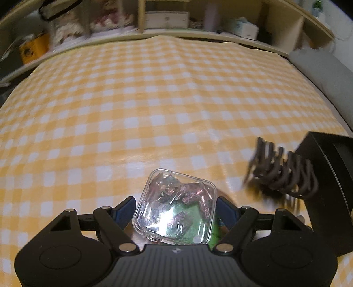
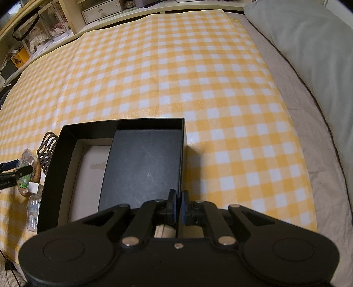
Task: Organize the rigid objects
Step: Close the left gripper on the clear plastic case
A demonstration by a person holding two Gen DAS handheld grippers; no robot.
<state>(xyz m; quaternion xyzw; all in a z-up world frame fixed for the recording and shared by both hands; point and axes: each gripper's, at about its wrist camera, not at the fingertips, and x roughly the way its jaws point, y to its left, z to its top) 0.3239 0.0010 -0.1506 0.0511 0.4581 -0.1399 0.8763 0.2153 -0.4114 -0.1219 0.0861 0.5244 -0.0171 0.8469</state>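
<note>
My left gripper (image 1: 174, 204) is shut on a small clear plastic box (image 1: 176, 207) filled with shiny pinkish bits; its blue pads press both sides. The box stays sharp while the cloth behind is blurred. Below it lies something green (image 1: 214, 236). A dark openwork piece (image 1: 282, 174) stands to the right, beside a black open box (image 1: 331, 176). My right gripper (image 2: 178, 198) is shut on the right wall of that black open box (image 2: 66, 141), which holds a flat black insert (image 2: 143, 167). The clear plastic box (image 2: 27, 157) and left fingers (image 2: 13, 171) show at the far left.
A yellow-and-white checked cloth (image 2: 176, 77) covers the surface. Left of the black box lie a small white cube (image 2: 33, 187), a ridged clear case (image 2: 33, 212) and a round wooden piece (image 2: 37, 174). A grey pillow (image 2: 308, 44) lies right; shelves (image 1: 165, 17) stand behind.
</note>
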